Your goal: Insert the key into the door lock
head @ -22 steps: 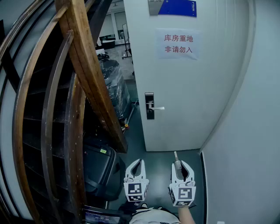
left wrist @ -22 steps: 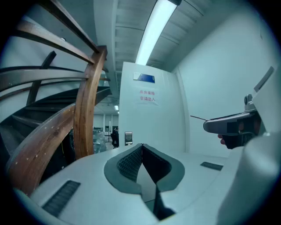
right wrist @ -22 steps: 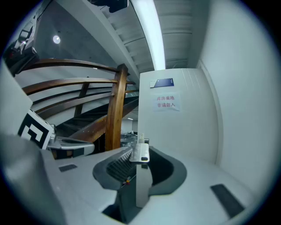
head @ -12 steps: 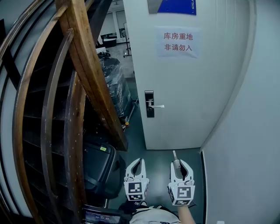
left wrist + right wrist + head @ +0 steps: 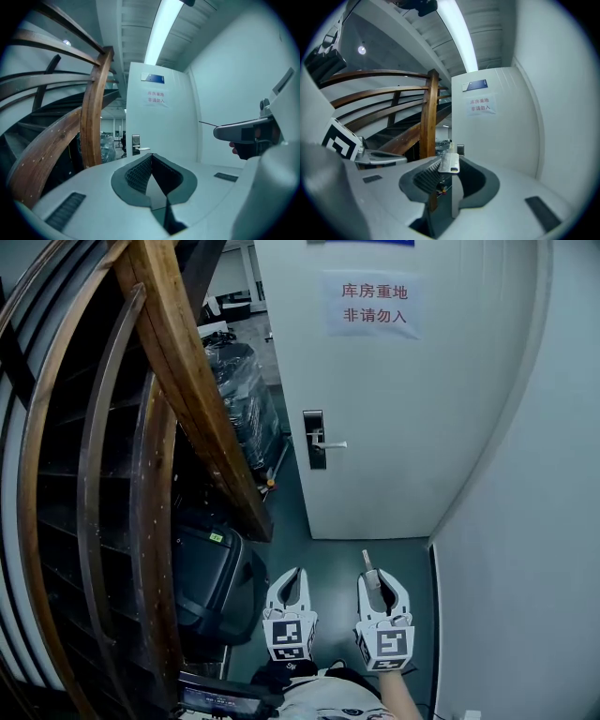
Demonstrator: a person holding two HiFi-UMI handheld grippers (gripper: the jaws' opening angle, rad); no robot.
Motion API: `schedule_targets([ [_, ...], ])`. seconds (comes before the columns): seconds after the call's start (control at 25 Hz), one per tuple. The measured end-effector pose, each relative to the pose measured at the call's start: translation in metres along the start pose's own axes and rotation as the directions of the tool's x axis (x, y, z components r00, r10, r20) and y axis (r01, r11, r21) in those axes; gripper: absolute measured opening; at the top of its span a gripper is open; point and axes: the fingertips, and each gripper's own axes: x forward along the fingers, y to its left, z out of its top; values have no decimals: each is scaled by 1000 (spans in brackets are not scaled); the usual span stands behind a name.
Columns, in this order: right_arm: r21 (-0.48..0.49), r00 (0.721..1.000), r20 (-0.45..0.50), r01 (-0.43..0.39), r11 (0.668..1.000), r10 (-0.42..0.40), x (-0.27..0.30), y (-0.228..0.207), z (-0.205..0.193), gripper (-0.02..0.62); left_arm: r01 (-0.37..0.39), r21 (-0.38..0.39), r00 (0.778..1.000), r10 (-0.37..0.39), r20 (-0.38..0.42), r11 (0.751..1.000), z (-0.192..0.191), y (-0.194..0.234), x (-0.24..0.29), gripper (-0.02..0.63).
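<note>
A white door stands ahead, with its dark lock plate and silver lever handle near the left edge. The lock plate is small and far in the left gripper view, and the lock plate shows just behind the key in the right gripper view. My right gripper is shut on the key, whose silver blade points at the door. The key's head sits between the pads. My left gripper hangs beside it, shut and empty, its pads meeting.
A curved wooden stair rail fills the left side. A black case lies under it, close to my left gripper. Wrapped goods stand left of the door. A white wall closes the right. A paper sign hangs on the door.
The head view has shifted: the door, sign and lock sit a little higher in the picture. Both grippers stay side by side, the key still held.
</note>
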Motion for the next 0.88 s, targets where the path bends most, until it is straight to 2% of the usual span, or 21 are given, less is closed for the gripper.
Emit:
schedule_targets([
  [0.36, 47, 995, -85, -55, 997, 59, 34, 13, -32, 118, -17, -11, 999, 16, -44, 1000, -26, 13, 14, 5],
  [0.88, 14, 991, -132, -4, 1000, 6, 188, 27, -46, 118, 64, 1, 998, -64, -22, 998, -20, 95, 143, 5],
])
